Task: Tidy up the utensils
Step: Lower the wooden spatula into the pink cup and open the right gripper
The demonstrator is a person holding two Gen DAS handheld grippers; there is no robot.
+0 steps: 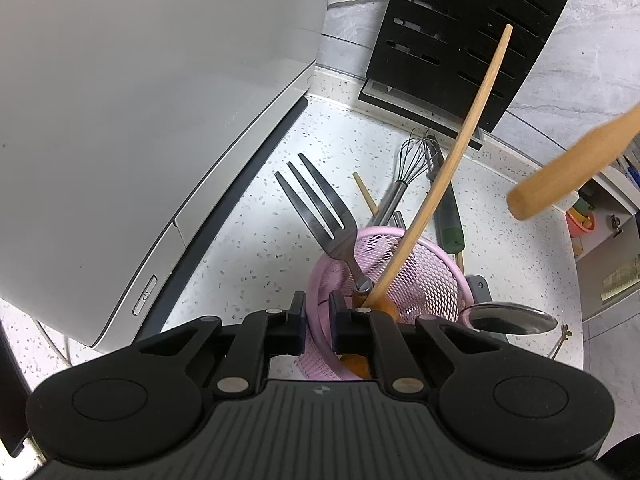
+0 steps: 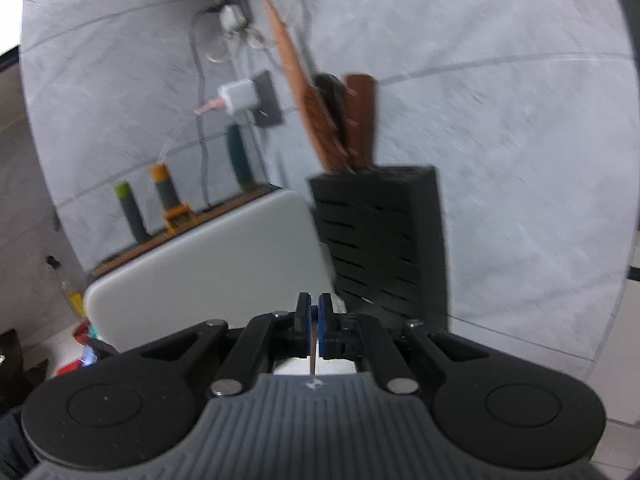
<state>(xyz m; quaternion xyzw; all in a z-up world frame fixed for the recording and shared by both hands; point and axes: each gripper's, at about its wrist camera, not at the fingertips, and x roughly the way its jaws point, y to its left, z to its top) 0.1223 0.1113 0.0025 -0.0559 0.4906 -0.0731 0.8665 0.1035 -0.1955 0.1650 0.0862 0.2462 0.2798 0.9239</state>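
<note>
My left gripper is shut on the rim of a pink mesh utensil holder on the speckled counter. A steel fork, a long wooden stick and a steel spoon stand in the holder. A whisk and a green-handled tool lie on the counter beyond it. My right gripper is shut on a thin wooden utensil, seen edge-on between the pads. A thick wooden handle enters the left wrist view from the right.
A grey appliance fills the left side. A black slotted knife block stands against the marble wall; in the right wrist view it holds wooden-handled tools. Chargers and cables hang on the wall. The counter edge curves at right.
</note>
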